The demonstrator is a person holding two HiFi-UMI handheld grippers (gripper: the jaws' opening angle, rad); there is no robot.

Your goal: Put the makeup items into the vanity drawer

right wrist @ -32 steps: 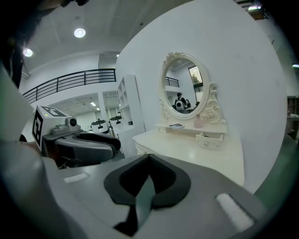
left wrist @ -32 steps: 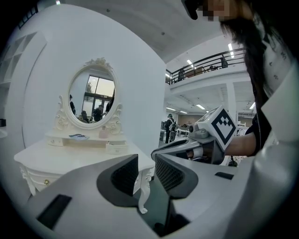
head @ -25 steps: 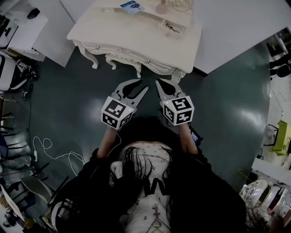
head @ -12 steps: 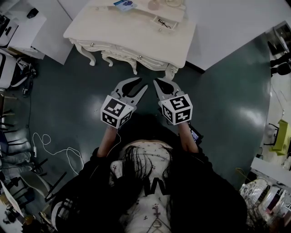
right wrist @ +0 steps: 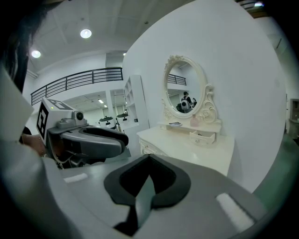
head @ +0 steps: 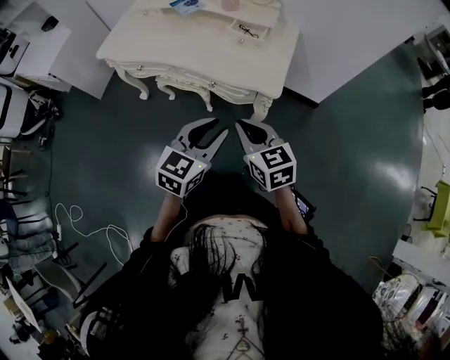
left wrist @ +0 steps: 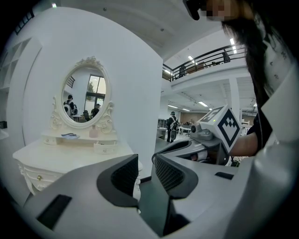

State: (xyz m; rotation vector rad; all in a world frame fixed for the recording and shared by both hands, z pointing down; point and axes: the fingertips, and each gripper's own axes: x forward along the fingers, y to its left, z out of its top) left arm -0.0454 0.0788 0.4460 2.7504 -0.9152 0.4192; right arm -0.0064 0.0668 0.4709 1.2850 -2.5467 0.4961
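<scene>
The white vanity (head: 211, 49) stands at the top of the head view, against the wall. A small drawer (head: 247, 30) sits pulled out on its upper shelf, with a blue packet (head: 184, 5) and a pink bottle (head: 230, 4) beside it. My left gripper (head: 219, 131) and right gripper (head: 246, 128) hover side by side over the floor, short of the vanity, touching nothing. In the left gripper view the left gripper (left wrist: 146, 161) shows a narrow gap with nothing in it. The right gripper (right wrist: 148, 158) has its pads meeting at the tip. The oval mirror (right wrist: 183, 95) rises above the drawer (right wrist: 202, 137).
Dark green floor (head: 351, 140) surrounds the vanity. A white cabinet (head: 39, 42) stands at the far left, and a white cable (head: 77, 225) loops on the floor below it. Chairs and clutter line the left edge. The vanity's curved legs (head: 260, 105) point toward me.
The vanity has slid up and left in the head view, as if I stepped back slightly. Both grippers keep the same pose and the same jaw state.
</scene>
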